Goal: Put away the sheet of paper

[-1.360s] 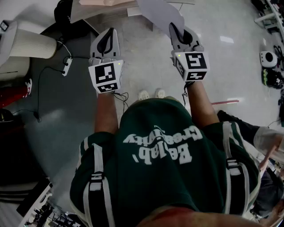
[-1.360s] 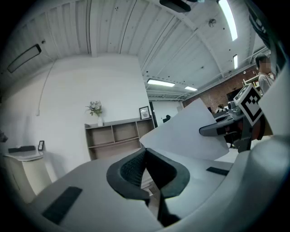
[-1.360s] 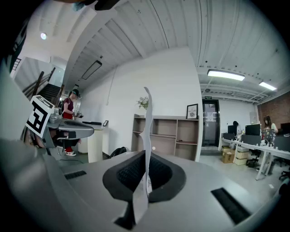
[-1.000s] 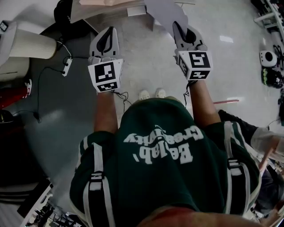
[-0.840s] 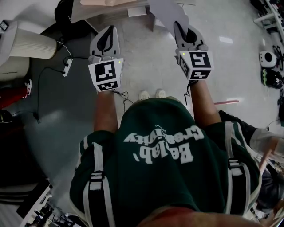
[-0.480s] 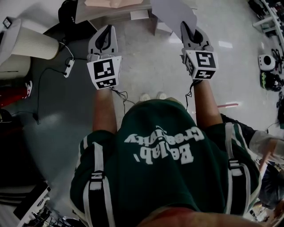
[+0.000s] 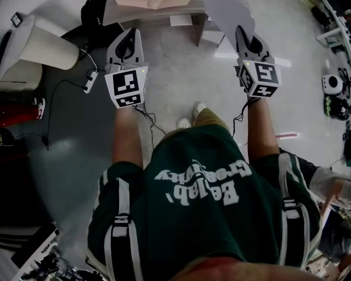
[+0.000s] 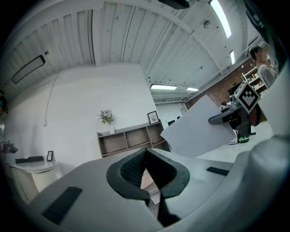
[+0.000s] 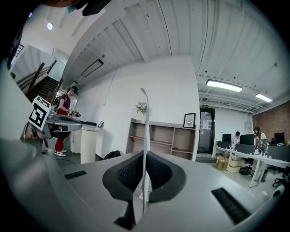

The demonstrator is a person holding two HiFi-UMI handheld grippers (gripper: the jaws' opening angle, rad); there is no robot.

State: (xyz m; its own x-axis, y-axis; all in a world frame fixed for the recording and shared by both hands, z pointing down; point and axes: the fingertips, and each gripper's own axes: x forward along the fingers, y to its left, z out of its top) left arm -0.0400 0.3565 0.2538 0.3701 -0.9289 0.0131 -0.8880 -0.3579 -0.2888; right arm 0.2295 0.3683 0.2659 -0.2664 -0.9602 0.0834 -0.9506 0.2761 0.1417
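The sheet of paper [image 7: 229,13] is white and stands on edge at the top right of the head view. My right gripper [image 7: 245,32] is shut on its lower edge. In the right gripper view the sheet of paper [image 9: 145,136] shows edge-on, rising from between the closed pads. My left gripper [image 7: 130,34] hangs level with it at the left, shut with nothing between its pads. From the left gripper view the sheet of paper [image 8: 204,129] shows flat, with my right gripper [image 8: 216,120] at its right edge.
A low wooden shelf unit [image 8: 129,139] with open compartments stands ahead against the white wall; it also shows behind the paper as the shelf unit [image 9: 165,138]. A white cylindrical bin [image 7: 46,46] and floor cables with a power strip [image 7: 90,81] lie to the left. People stand at desks in the background.
The person has stepped forward. Both grippers moved ahead toward the shelf unit, the right one drifting right with the paper still in it. A foot has come forward.
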